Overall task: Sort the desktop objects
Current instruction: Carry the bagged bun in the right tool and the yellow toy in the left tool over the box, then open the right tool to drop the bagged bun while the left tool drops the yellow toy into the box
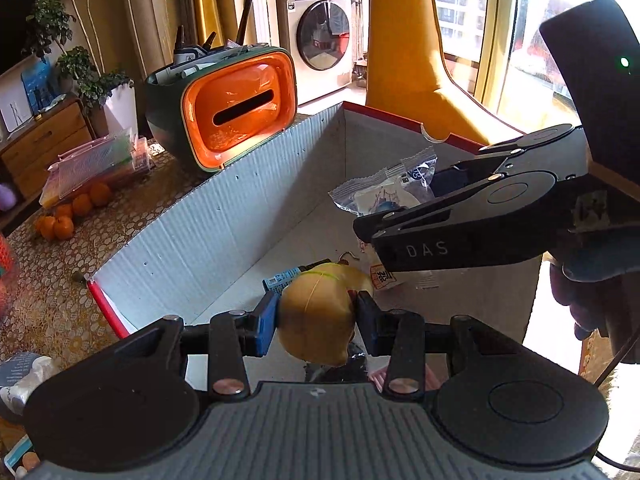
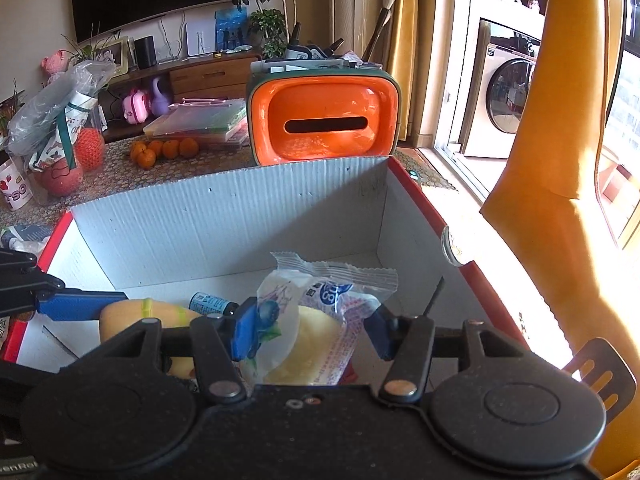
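A white corrugated box point(image 1: 200, 220) with red edges stands open under both grippers. My left gripper point(image 1: 316, 320) is shut on a tan-yellow rounded object point(image 1: 316, 312) with a thin yellow-green band, held over the box floor. In the right wrist view the same object point(image 2: 140, 316) shows beside a blue finger point(image 2: 76, 305) of the left gripper. My right gripper point(image 2: 314, 328) is shut on a clear plastic packet point(image 2: 320, 320) with a pale yellow cake inside. From the left wrist view that gripper point(image 1: 368, 228) and its packet point(image 1: 384, 192) hang over the box. A small blue-labelled bottle point(image 2: 210, 303) lies on the box floor.
An orange and green organizer point(image 2: 324, 120) with pens on top stands right behind the box wall point(image 2: 224, 220). Oranges point(image 2: 164, 150) and plastic folders point(image 2: 200, 120) lie on the patterned tabletop to the left. A yellow chair back point(image 2: 552, 200) rises on the right. Another printed packet point(image 1: 382, 276) lies in the box.
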A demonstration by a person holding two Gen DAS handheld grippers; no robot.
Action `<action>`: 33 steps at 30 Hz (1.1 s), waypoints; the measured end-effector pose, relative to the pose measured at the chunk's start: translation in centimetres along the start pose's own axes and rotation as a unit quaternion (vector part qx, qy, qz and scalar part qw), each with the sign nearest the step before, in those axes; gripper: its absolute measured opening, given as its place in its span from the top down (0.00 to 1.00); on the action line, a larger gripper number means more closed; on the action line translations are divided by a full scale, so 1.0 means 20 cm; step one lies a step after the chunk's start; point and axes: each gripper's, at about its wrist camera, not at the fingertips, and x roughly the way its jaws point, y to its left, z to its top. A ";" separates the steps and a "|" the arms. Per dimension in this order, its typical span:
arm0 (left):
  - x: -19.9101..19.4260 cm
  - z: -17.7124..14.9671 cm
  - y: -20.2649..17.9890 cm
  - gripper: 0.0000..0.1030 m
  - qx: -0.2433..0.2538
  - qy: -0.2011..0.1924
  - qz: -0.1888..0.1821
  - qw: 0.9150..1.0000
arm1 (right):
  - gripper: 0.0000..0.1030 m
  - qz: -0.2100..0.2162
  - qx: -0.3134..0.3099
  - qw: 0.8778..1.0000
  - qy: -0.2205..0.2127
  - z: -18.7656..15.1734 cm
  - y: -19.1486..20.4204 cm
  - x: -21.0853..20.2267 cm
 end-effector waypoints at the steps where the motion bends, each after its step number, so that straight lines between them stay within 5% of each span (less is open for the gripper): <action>1: 0.01 0.00 0.00 0.61 -0.001 0.004 -0.002 1.000 | 0.46 0.002 -0.004 1.000 0.006 0.01 0.00 0.02; 17: 0.07 0.00 -0.01 0.60 0.017 0.051 -0.011 0.998 | 0.45 0.007 -0.028 0.999 0.036 0.00 0.02 0.06; 25: 0.03 -0.03 -0.02 0.58 0.019 0.051 -0.005 0.999 | 0.26 0.003 -0.024 0.999 0.030 -0.01 0.03 0.02; 29: -0.02 -0.04 -0.01 0.46 0.011 0.041 -0.003 0.999 | 0.24 0.000 -0.022 0.999 0.028 -0.01 0.04 -0.01; 33: -0.06 -0.05 -0.01 0.43 0.003 0.032 0.002 0.999 | 0.22 -0.003 -0.023 0.999 0.026 -0.02 0.04 -0.04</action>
